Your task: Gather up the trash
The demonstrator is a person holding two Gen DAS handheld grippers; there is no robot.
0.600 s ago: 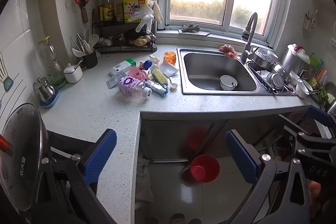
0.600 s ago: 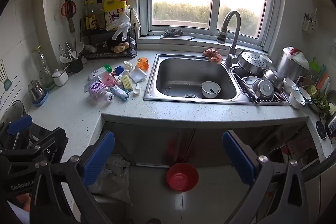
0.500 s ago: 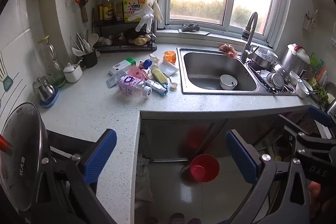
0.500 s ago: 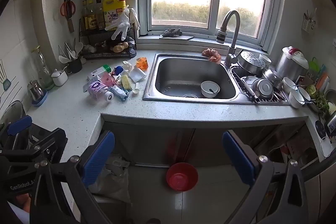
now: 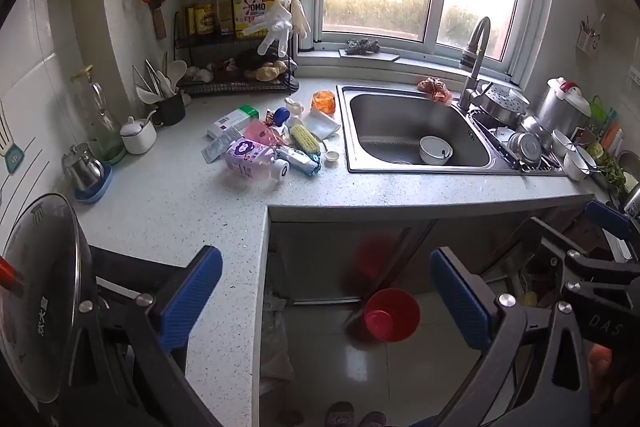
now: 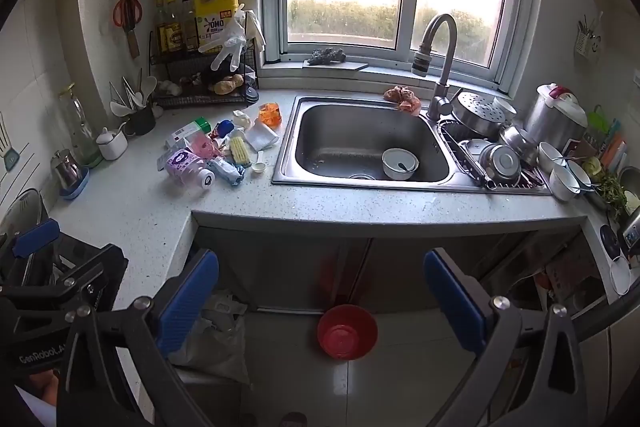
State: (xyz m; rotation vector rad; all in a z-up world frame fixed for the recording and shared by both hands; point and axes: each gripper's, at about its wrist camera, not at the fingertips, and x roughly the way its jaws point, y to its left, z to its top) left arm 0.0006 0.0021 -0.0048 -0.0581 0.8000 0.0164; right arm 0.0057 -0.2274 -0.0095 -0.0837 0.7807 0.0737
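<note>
A heap of trash lies on the counter left of the sink: a purple-labelled plastic bottle, a corn cob, a blue-white wrapper, a white-green box, an orange cup and a crumpled tissue. The same heap shows in the right wrist view, with the bottle and the corn cob. My left gripper is open and empty, well short of the heap. My right gripper is open and empty, over the floor.
A steel sink holds a white bowl. A dish rack with pots stands to its right. A red basin and a white trash bag sit on the floor. A glass pan lid is at the left.
</note>
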